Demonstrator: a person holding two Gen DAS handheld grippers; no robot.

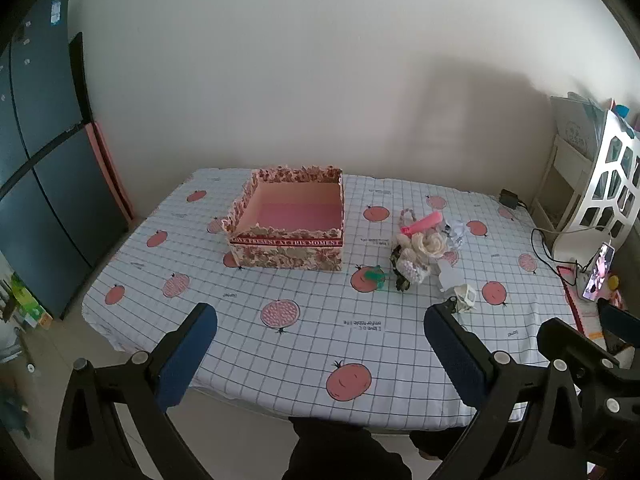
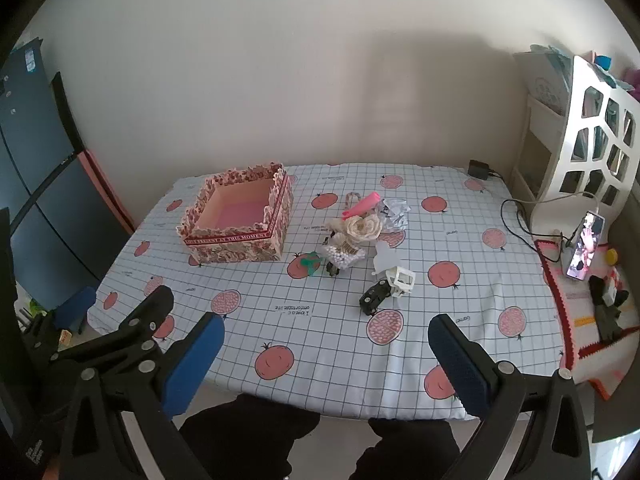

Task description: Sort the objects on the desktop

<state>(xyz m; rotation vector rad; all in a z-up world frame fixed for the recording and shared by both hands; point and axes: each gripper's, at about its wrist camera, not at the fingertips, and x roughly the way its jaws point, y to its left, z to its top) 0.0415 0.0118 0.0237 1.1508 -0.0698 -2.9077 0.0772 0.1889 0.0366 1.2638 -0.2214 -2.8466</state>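
Note:
A floral open box (image 1: 292, 220) (image 2: 240, 220) with a pink inside stands on the checked tablecloth (image 1: 248, 292) (image 2: 280, 292). To its right lies a pile of small things: a pink clip (image 1: 426, 222) (image 2: 362, 204), a cream fabric rose (image 1: 428, 245) (image 2: 362, 229), a bag of white beads (image 2: 345, 257), crumpled foil (image 2: 394, 214), a green piece (image 1: 375, 276) (image 2: 311, 261), a white plastic frame (image 1: 464, 296) (image 2: 402, 280) and a black toy (image 2: 374, 299). My left gripper (image 1: 320, 332) and right gripper (image 2: 326, 340) hover open over the near table edge, nothing between them.
A dark cabinet (image 1: 36, 184) stands left of the table. A white cut-out chair (image 2: 592, 140) and shelf are at the right, with a lit phone (image 2: 584, 246), cables and a black charger (image 2: 478, 169). A person's dark-clothed legs (image 2: 248, 436) show below the table edge.

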